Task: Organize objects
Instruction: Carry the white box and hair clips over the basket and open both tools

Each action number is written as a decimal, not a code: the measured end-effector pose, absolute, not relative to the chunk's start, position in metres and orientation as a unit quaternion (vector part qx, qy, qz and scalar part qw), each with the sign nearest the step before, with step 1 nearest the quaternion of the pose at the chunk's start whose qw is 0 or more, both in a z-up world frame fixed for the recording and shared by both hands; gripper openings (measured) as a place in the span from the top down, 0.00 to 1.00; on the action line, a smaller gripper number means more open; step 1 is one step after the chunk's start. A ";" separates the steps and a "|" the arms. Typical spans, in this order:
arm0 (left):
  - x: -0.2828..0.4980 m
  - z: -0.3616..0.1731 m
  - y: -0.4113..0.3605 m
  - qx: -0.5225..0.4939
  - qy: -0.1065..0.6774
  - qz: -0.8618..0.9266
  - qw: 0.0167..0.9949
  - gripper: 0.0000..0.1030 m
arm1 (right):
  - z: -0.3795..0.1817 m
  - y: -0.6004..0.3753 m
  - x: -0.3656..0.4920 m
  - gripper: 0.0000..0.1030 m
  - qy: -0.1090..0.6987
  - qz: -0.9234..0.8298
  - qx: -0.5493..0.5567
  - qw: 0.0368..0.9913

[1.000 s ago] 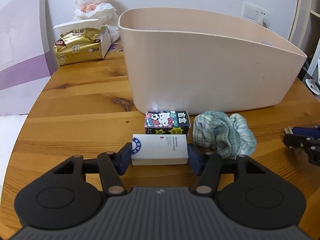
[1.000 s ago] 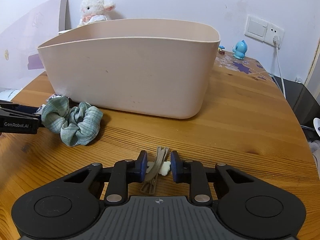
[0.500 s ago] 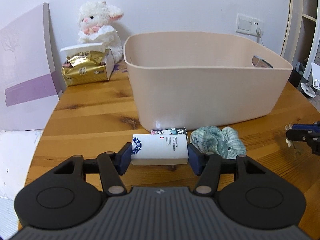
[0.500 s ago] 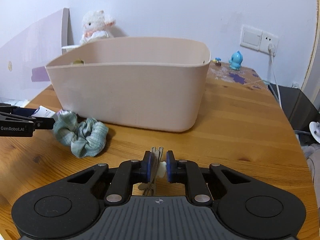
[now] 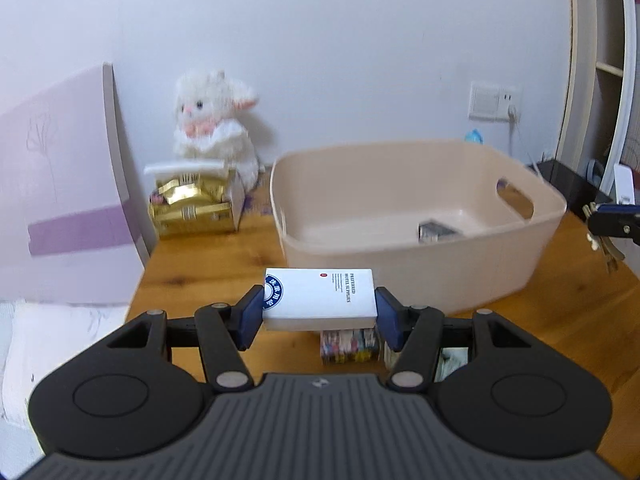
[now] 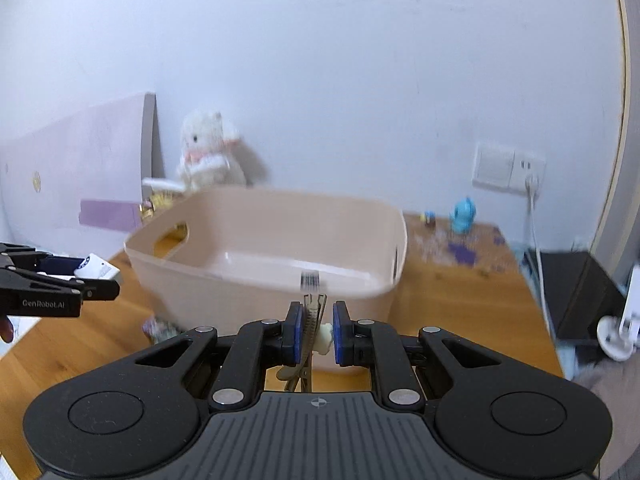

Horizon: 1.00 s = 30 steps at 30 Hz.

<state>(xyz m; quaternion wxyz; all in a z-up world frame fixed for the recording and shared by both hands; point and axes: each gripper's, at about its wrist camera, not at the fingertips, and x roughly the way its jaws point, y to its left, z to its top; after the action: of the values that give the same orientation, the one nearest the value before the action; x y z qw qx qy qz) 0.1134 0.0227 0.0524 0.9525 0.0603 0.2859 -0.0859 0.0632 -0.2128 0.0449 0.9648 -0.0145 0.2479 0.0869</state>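
My left gripper (image 5: 319,315) is shut on a white box with a blue round logo (image 5: 320,298), held in the air in front of the beige plastic bin (image 5: 416,256). My right gripper (image 6: 316,334) is shut on a tan hair clip with a white charm (image 6: 311,330), held above the table before the bin (image 6: 256,292). A small dark item (image 5: 436,231) lies inside the bin. The cartoon-printed box (image 5: 350,346) stays on the table below the white box. The left gripper also shows at the left of the right wrist view (image 6: 92,280).
A white plush lamb (image 5: 214,128) and a gold tissue pack (image 5: 192,204) stand at the back left. A pink-purple board (image 5: 60,184) leans on the left. A blue figurine (image 6: 463,216) and wall sockets (image 6: 508,166) are at the back right.
Both grippers have risen from the table with their objects. The bin's inside now shows from above. The green scrunchie is almost out of sight below the left gripper.
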 end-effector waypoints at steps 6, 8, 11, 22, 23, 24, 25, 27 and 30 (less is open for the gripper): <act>0.126 0.081 0.010 0.066 0.257 -0.087 0.960 0.41 | 0.076 -0.210 0.082 0.87 0.215 0.088 -0.019 0.973; 0.133 0.088 0.004 0.067 0.255 -0.082 0.961 0.41 | 0.084 -0.209 0.090 0.87 0.207 0.088 -0.020 0.974; 0.142 0.096 -0.006 0.070 0.251 -0.086 0.962 0.41 | 0.090 -0.208 0.105 0.87 0.204 0.086 -0.018 0.975; 0.214 0.078 -0.050 0.095 0.298 -0.065 0.947 0.41 | 0.063 -0.197 0.174 0.87 0.261 0.089 -0.004 0.961; 0.220 0.073 -0.053 0.099 0.307 -0.064 0.944 0.41 | 0.059 -0.195 0.179 0.87 0.268 0.088 -0.007 0.959; 0.226 0.067 -0.055 0.100 0.317 -0.064 0.941 0.41 | 0.054 -0.193 0.184 0.87 0.276 0.086 -0.010 0.957; 0.232 0.063 -0.056 0.102 0.328 -0.065 0.937 0.41 | 0.048 -0.191 0.189 0.87 0.284 0.084 -0.015 0.955; 0.242 0.051 -0.059 0.106 0.353 -0.072 0.927 0.41 | 0.036 -0.186 0.199 0.87 0.306 0.081 -0.026 0.948; 0.251 0.037 -0.061 0.109 0.385 -0.080 0.913 0.41 | 0.021 -0.182 0.208 0.87 0.337 0.078 -0.034 0.938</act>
<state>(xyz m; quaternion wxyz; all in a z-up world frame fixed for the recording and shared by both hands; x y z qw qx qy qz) 0.2505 -0.0608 0.0368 0.9128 0.1086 0.3855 -0.0797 0.2083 -0.1824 0.0211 0.9376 -0.0345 0.3372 0.0781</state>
